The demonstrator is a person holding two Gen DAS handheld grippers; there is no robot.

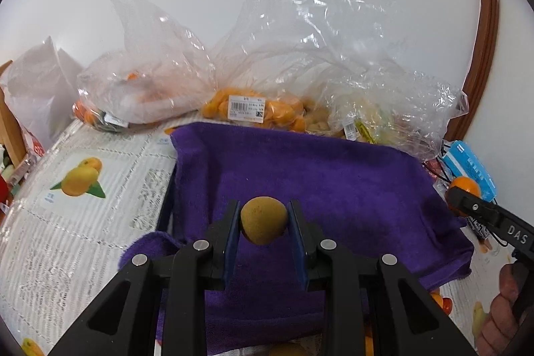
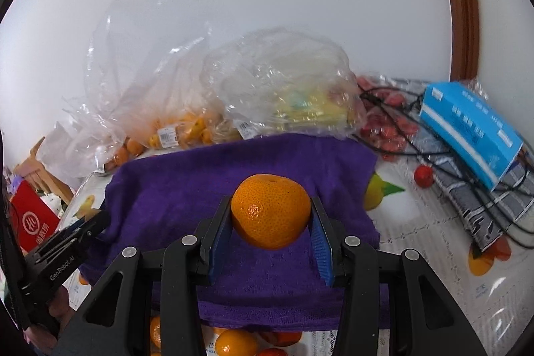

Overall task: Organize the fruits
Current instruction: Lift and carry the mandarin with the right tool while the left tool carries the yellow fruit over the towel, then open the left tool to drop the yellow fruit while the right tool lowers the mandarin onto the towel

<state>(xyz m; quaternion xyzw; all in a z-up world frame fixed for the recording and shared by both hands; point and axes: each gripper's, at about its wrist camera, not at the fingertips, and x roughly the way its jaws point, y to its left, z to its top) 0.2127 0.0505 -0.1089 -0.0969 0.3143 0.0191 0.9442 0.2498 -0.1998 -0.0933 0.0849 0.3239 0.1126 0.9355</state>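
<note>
My left gripper [image 1: 263, 219] is shut on a small round tan-brown fruit [image 1: 263, 217], held just above a purple towel [image 1: 333, 175] that drapes a tray. My right gripper [image 2: 271, 216] is shut on an orange mandarin [image 2: 270, 211], also hanging over the purple towel [image 2: 187, 189]. In the left wrist view the right gripper [image 1: 462, 201] shows at the right edge with the mandarin [image 1: 464, 184] peeking behind its finger. The left gripper's black fingers [image 2: 90, 227] enter the right wrist view at the lower left; its fruit is hidden there.
Clear plastic bags of oranges [image 1: 247, 109] and pale fruit [image 2: 300, 102] stand behind the towel by the wall. A blue box [image 2: 474, 129], black cables and small red fruits [image 2: 424, 175] lie at the right. Loose mandarins [image 2: 233, 342] sit below the towel's front edge. A red box [image 2: 33, 222] stands far left.
</note>
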